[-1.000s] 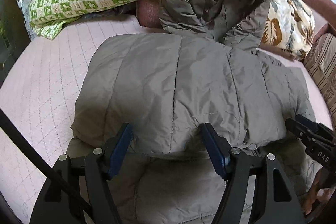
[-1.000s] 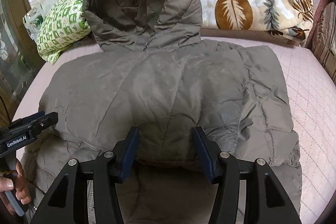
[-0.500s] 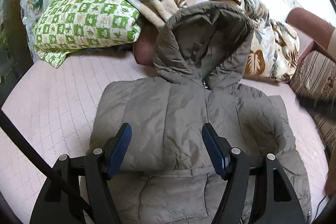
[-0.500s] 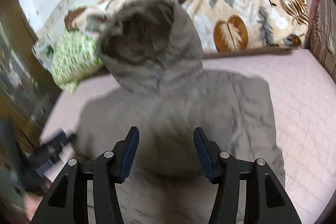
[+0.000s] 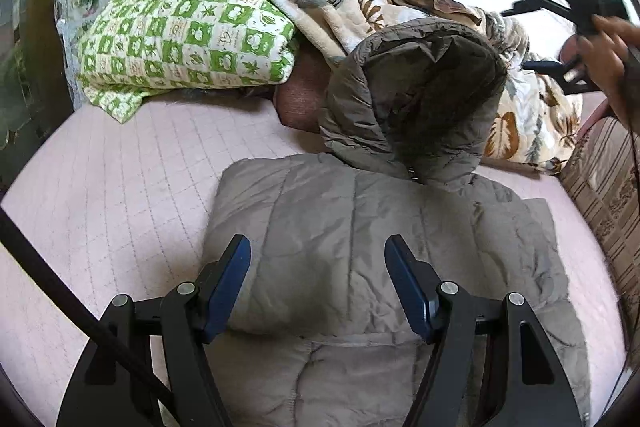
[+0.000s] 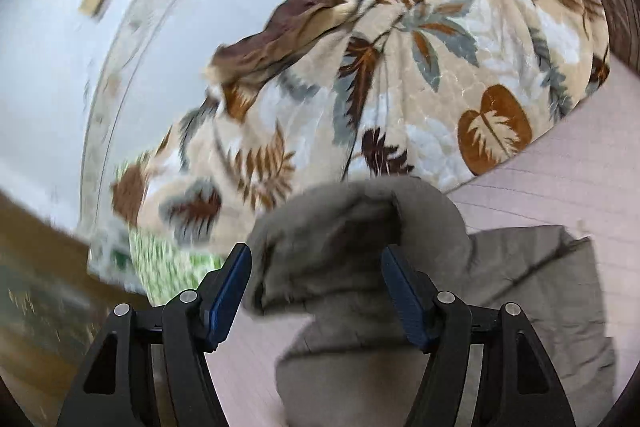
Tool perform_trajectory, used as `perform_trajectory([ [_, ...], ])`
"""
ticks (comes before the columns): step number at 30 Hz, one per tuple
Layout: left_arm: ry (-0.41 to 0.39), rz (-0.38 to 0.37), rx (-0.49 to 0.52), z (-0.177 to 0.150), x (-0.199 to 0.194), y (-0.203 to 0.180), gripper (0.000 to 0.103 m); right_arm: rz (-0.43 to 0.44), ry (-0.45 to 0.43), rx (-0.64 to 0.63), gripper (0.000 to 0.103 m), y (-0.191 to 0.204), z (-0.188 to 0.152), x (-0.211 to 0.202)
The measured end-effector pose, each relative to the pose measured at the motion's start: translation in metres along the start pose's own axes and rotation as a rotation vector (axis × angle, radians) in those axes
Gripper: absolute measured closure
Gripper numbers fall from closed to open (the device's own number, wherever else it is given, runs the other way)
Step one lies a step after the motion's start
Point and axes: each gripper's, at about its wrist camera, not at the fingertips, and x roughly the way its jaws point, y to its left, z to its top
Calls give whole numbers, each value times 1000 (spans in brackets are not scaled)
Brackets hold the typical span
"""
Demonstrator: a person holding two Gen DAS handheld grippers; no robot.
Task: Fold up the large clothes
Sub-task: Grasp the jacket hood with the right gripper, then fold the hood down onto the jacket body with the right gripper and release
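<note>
A grey-olive hooded puffer jacket (image 5: 360, 247) lies on the pink quilted bed cover (image 5: 120, 187) with its lower part folded up over the body. Its hood (image 5: 412, 99) leans against the bedding at the back. My left gripper (image 5: 318, 287) hovers open above the folded edge with nothing between its blue pads. My right gripper (image 6: 316, 283) is held high over the hood (image 6: 352, 227), rolled to one side. Its jaws are opening and grip nothing. In the left wrist view the right gripper (image 5: 516, 39) shows at the top right, in a person's hand (image 5: 608, 55).
A leaf-print blanket (image 6: 400, 67) and a green checked pillow (image 5: 188, 35) are piled along the white wall behind the hood. A striped sofa arm (image 5: 608, 187) borders the bed on the right. A black cable (image 5: 60, 287) crosses the left wrist view at lower left.
Both grippers have lifted off the jacket's folded edge. The right one has swung up and forward towards the hood, rolling as it went. The left has risen a little.
</note>
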Motion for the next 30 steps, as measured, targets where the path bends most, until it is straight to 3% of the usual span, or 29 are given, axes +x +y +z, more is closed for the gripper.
perform_trajectory([
  [3, 3, -8, -8, 2, 6, 4, 34, 28, 12, 116, 31, -7, 12, 28],
  [9, 15, -20, -10, 3, 16, 4, 34, 17, 28, 204, 31, -20, 23, 76],
  [10, 17, -21, -8, 3, 17, 3, 34, 46, 36, 205, 44, -24, 21, 82],
  [11, 18, -24, -8, 3, 17, 2, 34, 81, 26, 204, 77, -26, 18, 83],
  [12, 19, -31, -10, 3, 18, 1, 34, 94, 8, 196, 84, -27, 12, 78],
  [14, 17, -39, -18, 3, 16, 2, 34, 133, -20, 178, 90, -26, 1, 66],
  [20, 17, -104, -64, 1, 6, 1, 34, 233, -60, 146, 91, -20, -40, 3],
  [23, 21, -209, -126, -2, 4, 0, 34, 269, -54, 121, 91, -20, -67, -31],
  [25, 17, -320, -193, -6, 2, 0, 34, 287, -46, 114, 92, -24, -88, -49],
  [27, 17, -498, -306, -11, 1, 2, 34, 292, -55, 105, 92, -30, -106, -65],
  [30, 21, -624, -410, -14, 3, 3, 27, 299, -51, 103, 92, -41, -126, -79],
])
